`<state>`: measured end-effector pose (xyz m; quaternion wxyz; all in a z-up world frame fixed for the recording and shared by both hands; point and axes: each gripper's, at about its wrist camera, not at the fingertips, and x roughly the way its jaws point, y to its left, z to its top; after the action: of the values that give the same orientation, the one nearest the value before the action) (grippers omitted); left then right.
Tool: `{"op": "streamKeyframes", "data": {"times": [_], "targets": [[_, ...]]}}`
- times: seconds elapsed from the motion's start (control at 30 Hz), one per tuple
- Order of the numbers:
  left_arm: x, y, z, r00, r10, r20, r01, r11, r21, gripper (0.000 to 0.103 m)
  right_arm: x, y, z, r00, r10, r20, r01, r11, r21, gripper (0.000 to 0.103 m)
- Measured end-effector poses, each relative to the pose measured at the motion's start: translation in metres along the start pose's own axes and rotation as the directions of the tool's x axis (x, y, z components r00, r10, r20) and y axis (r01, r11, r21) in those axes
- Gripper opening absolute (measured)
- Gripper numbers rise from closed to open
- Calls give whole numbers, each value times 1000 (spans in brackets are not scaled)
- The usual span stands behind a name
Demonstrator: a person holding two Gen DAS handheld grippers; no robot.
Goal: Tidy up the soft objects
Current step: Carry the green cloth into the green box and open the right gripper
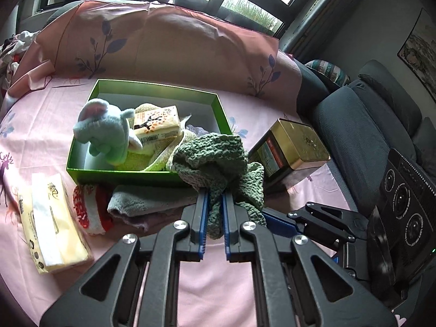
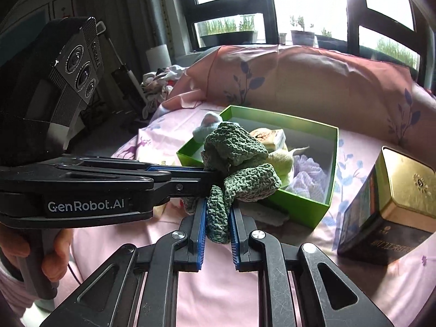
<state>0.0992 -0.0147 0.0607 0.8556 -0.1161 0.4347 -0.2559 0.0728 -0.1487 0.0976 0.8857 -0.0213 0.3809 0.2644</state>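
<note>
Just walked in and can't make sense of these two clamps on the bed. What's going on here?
A person is tidying soft things with a handheld gripper in each hand. The left gripper and the right gripper are both shut on one green knitted cloth, held bunched up at the near edge of the green box. The box already holds a plush elephant and a tissue pack. A red-and-white sock and a grey towel lie outside.

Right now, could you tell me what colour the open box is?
Bright green box, grey inside; clearest in the left wrist view.
</note>
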Motion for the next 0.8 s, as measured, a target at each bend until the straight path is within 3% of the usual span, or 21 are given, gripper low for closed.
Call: {"op": "streamKeyframes", "data": {"times": [0.2,0.37,0.57,0.8], "targets": [[15,19,48,1000,-21,-17,21,999,-29,6,19,-15,39,1000,-26,10,26,1000,-16,17],[35,41,76,999,20,-51,-23,998,-61,6,52,-30,63,999,-39,-27,39,999,-14,17],[73,74,97,994,26,-107,-43,987,-154,7,91,-47,78,995,-69,-70,70,997,15,17],[108,72,110,988,63,-141,-85,984,-154,7,120,-65,80,982,-141,-124,145,989,26,17]]}}
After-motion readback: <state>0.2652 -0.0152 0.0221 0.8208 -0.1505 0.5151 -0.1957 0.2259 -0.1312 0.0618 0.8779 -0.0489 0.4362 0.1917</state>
